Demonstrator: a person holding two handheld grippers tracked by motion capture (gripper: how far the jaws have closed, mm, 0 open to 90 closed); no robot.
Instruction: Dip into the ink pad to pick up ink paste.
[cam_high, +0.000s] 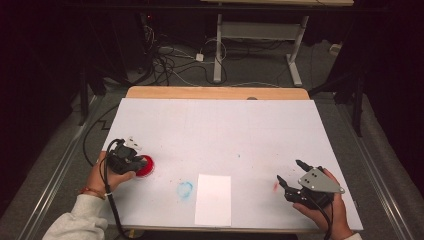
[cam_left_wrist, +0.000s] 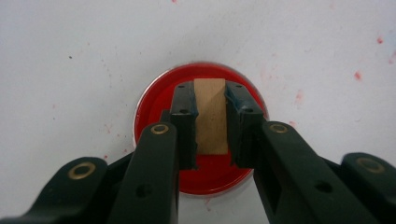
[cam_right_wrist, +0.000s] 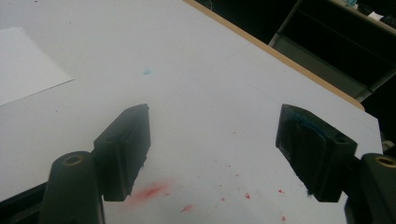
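Observation:
A round red dish of paint (cam_left_wrist: 212, 175) sits at the left of the white board (cam_high: 220, 130); in the high view the red dish (cam_high: 147, 167) pokes out from under the left hand. My left gripper (cam_left_wrist: 211, 100) is shut on a small tan block (cam_left_wrist: 211, 119), which it holds upright over the dish. From above, the left gripper (cam_high: 138, 162) points down at the dish. My right gripper (cam_high: 289, 170) rests near the board's front right with its jaws wide apart and nothing between them. Through the right gripper (cam_right_wrist: 212, 126) I see bare board.
A white sheet of paper (cam_high: 213, 199) lies at the front middle, and the same paper (cam_right_wrist: 23, 65) shows in the right gripper view. A blue smear (cam_high: 185, 190) lies left of it. A red smear (cam_high: 275, 186) marks the board by the right gripper. Cables lie on the floor beyond.

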